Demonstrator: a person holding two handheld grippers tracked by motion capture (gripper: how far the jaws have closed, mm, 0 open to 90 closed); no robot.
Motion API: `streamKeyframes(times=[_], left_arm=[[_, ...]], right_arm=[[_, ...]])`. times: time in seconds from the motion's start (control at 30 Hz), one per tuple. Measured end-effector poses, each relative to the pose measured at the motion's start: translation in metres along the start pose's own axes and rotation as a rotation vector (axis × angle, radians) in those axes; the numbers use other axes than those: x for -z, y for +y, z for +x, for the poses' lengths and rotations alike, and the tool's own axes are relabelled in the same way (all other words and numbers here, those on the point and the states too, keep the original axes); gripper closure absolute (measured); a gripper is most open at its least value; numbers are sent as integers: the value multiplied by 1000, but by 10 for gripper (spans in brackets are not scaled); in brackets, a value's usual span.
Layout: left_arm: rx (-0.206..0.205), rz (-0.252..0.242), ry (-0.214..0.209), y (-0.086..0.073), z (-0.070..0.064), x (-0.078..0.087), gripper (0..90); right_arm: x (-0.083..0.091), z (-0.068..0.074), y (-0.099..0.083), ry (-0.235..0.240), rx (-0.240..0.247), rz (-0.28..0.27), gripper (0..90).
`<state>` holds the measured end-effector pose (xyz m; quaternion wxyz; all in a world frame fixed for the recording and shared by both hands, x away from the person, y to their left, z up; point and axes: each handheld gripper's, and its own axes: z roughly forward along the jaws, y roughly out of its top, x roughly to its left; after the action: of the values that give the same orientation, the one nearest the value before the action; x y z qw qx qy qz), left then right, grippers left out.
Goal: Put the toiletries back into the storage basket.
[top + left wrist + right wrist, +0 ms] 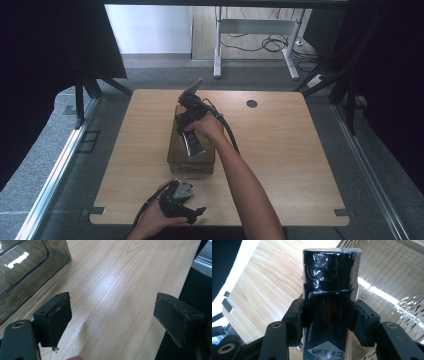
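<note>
The right gripper [188, 121] is positioned over the clear plastic box [175, 159], which stands near the middle of the wooden table [280, 150], slightly toward its near edge. Its jaws are closed on a black bottle [329, 297] wrapped in glossy film; in the right gripper view the pads press against both sides of the bottle body, with the cap end projecting beyond the jaws. In the high view the bottle [192, 143] lies tilted above the box, its lower end toward the near edge. The left gripper [187, 210] rests at the near edge of the table, just in front of the box and apart from it. Its jaws stand wide apart with nothing between them; the left gripper view shows bare table surface between the pads and a corner of the box [27, 272] at the upper left
</note>
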<state>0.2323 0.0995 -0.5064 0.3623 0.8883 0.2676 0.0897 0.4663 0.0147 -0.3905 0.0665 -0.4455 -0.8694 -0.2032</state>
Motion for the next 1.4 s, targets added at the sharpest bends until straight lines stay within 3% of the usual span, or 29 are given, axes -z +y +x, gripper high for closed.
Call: streamKeyframes(times=[0.23,0.63,0.83,1.4], left_arm=[[8,4,7,0,1,0,152],[6,-1,4,0,3,3,153],[4,-4,2,1,1,4,154],[1,-1,0,1,-1,4,153]], right_arm=[[-8,-5,5,-6,-60,-8,482],[-17,-4,13,-17,-114,-20,482],[-22,-11,11,-28,-173,-29,482],[-47,-15,5,14,-292,-43,482]])
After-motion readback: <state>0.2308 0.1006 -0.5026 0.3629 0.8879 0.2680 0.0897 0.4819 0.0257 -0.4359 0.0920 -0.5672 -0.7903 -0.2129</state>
